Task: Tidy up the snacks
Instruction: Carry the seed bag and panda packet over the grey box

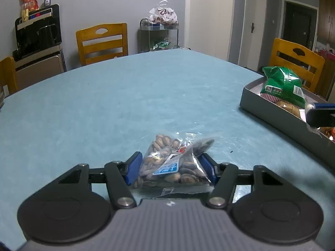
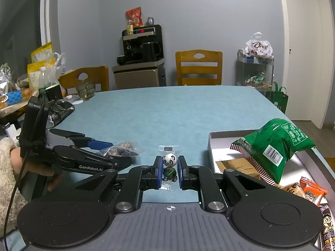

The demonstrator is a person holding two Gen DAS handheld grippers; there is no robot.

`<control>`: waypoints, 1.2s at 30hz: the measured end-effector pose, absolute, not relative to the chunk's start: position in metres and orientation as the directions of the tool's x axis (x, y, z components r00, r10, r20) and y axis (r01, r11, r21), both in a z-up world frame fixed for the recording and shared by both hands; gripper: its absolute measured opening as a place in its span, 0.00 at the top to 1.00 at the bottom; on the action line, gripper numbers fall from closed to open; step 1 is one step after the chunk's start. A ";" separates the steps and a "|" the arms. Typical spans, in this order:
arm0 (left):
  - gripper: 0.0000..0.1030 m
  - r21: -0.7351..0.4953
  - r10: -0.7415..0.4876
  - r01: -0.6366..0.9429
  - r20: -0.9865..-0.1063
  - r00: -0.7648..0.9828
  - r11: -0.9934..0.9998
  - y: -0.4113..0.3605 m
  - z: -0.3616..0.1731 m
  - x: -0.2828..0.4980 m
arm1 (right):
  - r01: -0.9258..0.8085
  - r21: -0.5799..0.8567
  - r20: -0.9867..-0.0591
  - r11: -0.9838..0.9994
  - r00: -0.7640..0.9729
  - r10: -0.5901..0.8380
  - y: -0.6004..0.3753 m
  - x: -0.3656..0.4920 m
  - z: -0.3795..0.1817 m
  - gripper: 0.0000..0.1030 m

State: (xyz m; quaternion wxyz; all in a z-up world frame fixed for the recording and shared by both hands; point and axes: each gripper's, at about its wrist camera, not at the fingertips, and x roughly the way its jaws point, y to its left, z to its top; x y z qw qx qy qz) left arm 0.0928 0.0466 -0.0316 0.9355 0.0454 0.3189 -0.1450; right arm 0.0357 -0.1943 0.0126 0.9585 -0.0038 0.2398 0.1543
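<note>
Nut bag (image 1: 173,165) between left gripper (image 1: 170,167) jaws, on table (image 1: 125,96).

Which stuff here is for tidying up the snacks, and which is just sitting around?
For the job:
bag of nuts between the left tool's pads
panda packet in the right tool
grey tray
green snack bag

Just lying about:
wooden chair
coffee machine
glass jar

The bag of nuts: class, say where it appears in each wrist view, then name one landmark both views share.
Left wrist view: bag of nuts at bottom centre, between the left gripper fingers.
Right wrist view: bag of nuts at left of centre, on the table.
Shared landmark: the green snack bag in the tray.
</note>
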 end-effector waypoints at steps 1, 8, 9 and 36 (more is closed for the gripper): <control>0.45 -0.005 -0.242 0.300 -0.606 0.758 0.954 0.046 -0.032 0.091 | -0.295 0.064 -0.460 0.953 0.839 0.291 -0.194 0.036 0.013 0.84; 0.55 -0.010 -0.253 0.303 -0.573 0.779 0.953 0.042 -0.024 0.080 | -0.292 0.063 -0.454 0.954 0.843 0.288 -0.196 0.034 0.012 0.84; 0.56 -0.010 -0.256 0.304 -0.567 0.783 0.953 0.041 -0.022 0.078 | -0.292 0.065 -0.452 0.954 0.844 0.289 -0.197 0.034 0.013 0.84; 0.63 0.062 -0.460 0.526 -0.407 0.789 0.848 -0.057 0.069 0.018 | -0.255 0.142 -0.332 0.956 0.898 0.289 -0.280 -0.011 0.033 0.84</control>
